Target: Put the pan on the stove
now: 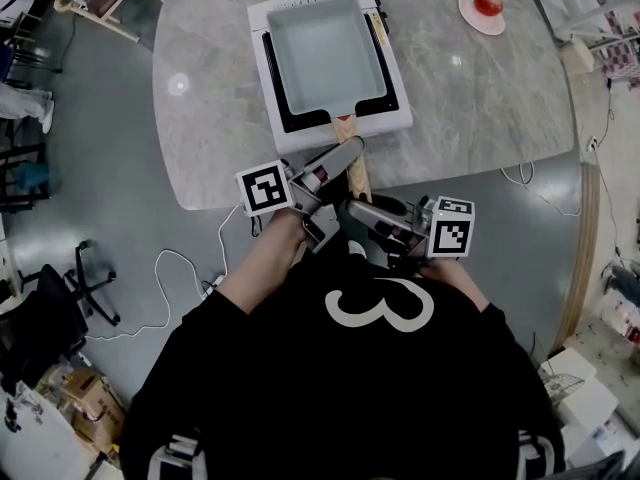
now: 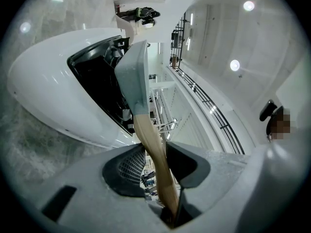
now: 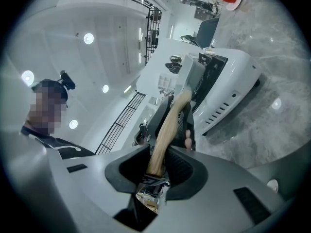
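A pale grey square pan [image 1: 325, 48] sits on the white single-burner stove [image 1: 396, 124] on the marble table [image 1: 210, 118]. Its wooden handle [image 1: 346, 128] points back over the table edge toward me. My left gripper [image 1: 345, 154] is shut on the handle [image 2: 156, 154] partway along it, with both jaws on the wood. My right gripper [image 1: 354, 208] is at the handle's near end; the wood [image 3: 167, 130] lies between its jaws, which stand open with a dark gap on one side. Pan [image 3: 192, 76] and stove [image 3: 228, 93] show beyond the jaws.
A red tomato on a small white plate [image 1: 486, 6] stands at the table's far right. A white cable [image 1: 180, 268] and a black chair base [image 1: 92, 280] lie on the floor at the left. Boxes [image 1: 585, 398] are stacked at the lower right.
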A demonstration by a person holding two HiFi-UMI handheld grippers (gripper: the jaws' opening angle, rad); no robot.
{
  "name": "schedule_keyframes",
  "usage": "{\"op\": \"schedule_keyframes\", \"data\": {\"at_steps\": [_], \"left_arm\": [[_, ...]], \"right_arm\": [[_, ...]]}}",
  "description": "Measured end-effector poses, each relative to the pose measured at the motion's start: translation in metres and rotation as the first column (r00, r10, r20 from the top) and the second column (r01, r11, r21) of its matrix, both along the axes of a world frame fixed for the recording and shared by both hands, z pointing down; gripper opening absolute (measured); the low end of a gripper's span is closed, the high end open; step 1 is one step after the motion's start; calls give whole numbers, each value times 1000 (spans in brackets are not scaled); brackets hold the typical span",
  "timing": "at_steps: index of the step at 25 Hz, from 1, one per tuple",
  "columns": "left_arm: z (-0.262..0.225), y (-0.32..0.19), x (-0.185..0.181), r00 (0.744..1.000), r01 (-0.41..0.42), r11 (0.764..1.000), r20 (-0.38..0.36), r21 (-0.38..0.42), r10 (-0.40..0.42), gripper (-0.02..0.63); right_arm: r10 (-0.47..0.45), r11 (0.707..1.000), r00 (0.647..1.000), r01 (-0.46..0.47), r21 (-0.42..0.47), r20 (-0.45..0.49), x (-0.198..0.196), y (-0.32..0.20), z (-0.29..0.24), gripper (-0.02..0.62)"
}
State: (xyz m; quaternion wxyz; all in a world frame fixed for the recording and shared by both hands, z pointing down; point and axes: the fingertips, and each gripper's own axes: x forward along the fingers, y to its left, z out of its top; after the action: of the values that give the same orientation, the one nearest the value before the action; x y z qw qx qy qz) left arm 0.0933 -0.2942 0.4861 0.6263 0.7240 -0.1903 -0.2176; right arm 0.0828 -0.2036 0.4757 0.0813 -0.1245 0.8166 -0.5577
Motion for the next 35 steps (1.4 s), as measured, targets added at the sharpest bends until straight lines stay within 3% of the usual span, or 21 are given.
{"op": "schedule_keyframes", "data": {"at_steps": [17,25,35], "left_arm": [[-8,-1,0,999,-45,999,-23,22,45,164],[-9,2,-9,999,-16,998,-47,53,18,167],[-6,14,-18,1000,-6,994,-23,106,9,196]], "right_arm": [[14,1000,999,-14,5,40,-2,-1,-14,91],[13,1000,999,-14,19,48,-3,-2,-15,95],[12,999,999,-13,29,46,-4,-4,-16,109]]}}
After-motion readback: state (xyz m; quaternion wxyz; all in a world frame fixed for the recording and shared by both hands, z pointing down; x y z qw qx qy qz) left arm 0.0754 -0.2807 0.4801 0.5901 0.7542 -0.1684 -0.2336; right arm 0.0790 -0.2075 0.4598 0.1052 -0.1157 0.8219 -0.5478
